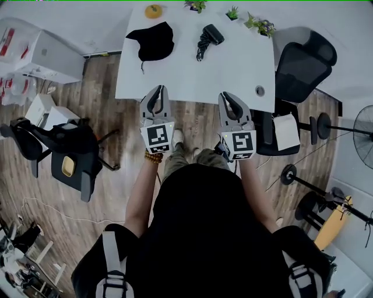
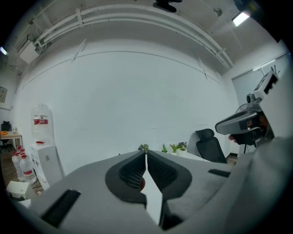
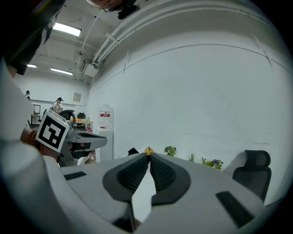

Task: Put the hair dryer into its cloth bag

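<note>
Left tongs (image 1: 158, 88), right tongs (image 1: 225, 95) closed, empty, side by side before table (image 1: 233, 73); hair dryer (image 1: 211, 35), cloth bag (image 1: 152, 41) untouched.

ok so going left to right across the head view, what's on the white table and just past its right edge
black cloth bag, black hair dryer with its cord, small green potted plant, larger leafy potted plant, black office chair

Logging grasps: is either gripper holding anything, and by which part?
Nothing is held: left gripper and right gripper are both shut, empty. The hair dryer and cloth bag lie on the table.
</note>
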Demonstrator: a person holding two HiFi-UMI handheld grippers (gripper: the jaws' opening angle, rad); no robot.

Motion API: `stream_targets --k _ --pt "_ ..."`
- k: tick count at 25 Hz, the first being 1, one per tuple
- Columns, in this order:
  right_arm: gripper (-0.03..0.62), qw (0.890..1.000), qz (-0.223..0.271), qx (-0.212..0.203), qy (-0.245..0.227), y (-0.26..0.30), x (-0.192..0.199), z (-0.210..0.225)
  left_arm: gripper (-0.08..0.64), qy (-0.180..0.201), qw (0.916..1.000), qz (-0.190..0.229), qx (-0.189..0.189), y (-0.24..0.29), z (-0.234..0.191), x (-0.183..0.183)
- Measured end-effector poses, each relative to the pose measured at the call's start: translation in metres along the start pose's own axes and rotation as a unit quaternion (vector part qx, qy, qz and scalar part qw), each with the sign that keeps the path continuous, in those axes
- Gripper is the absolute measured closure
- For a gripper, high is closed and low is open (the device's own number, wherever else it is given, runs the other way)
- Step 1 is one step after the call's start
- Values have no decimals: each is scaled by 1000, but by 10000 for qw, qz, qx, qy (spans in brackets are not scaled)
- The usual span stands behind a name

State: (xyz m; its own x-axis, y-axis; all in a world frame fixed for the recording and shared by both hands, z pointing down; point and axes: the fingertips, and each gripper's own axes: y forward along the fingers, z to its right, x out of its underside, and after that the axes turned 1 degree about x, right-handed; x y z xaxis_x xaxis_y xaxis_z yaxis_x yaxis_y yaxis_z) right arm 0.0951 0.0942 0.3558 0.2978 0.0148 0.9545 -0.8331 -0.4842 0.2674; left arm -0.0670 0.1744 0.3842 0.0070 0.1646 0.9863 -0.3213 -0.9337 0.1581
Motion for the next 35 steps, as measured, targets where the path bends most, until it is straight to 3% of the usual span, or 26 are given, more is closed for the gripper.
stream_targets --k 7,14,26,32,35 --pt "555 9997 -110 146 182 21 4 10 526 58 9991 -226 349 30 -2 14" --pt "555 9990 -140 152 391 59 16 49 525 159 9973 -448 552 79 3 23" --pt "555 9966 -34 -248 791 132 21 127 525 896 9879 -1028 737 162 28 23" --pt "555 9961 -225 -297 804 159 37 158 520 982 9804 -1562 686 195 14 57" --pt "555 9954 -417 -206 836 166 46 166 442 1026 9725 -1964 724 206 5 91"
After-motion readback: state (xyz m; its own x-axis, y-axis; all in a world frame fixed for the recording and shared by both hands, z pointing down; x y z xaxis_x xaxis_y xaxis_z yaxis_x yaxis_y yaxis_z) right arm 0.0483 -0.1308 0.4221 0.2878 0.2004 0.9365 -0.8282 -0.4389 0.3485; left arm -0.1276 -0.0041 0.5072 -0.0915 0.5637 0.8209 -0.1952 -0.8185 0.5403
